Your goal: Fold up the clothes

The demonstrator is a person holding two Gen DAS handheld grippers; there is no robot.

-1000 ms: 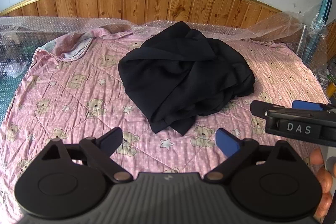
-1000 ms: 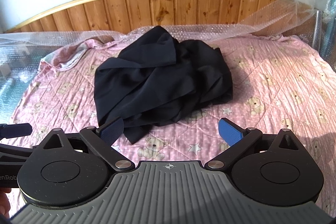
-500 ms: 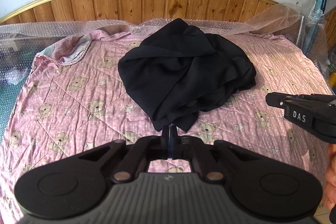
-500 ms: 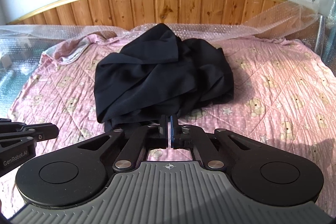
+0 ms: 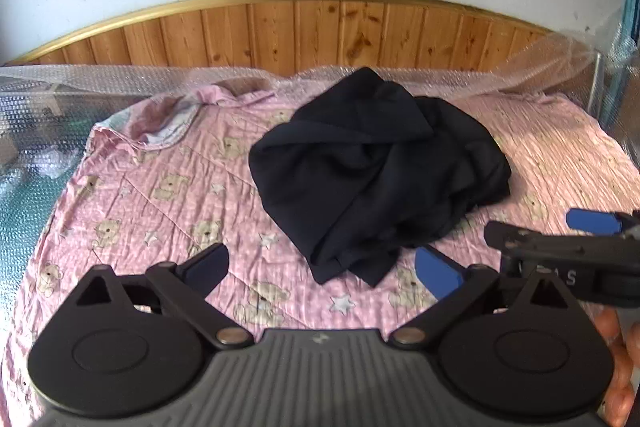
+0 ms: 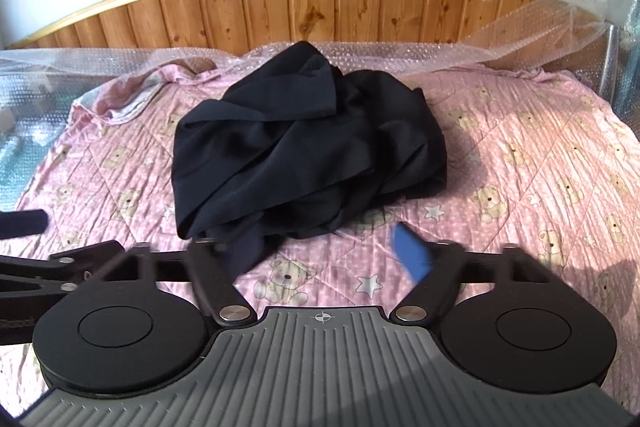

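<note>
Black garment, crumpled, lying on pink bear-print quilt; 2 grippers hovering near it.

Blue-padded left gripper (image 5: pixel 320 267) is opening its jaws, nothing sitting between them; right gripper (image 6: pixel 326 253) is likewise opening wide over bare quilt (image 6: pixel 540 155), gripping nothing. Black garment (image 5: pixel 376 171) is lying in a heap mid-bed, its near hem resting just beyond both sets of fingertips. Bubble wrap (image 5: pixel 100 83) is running along the wooden headboard (image 5: pixel 320 31) behind.

text: "S", rest blurred | on: right hand-held gripper (image 5: pixel 592 227) body | elsewhere: none legible
</note>
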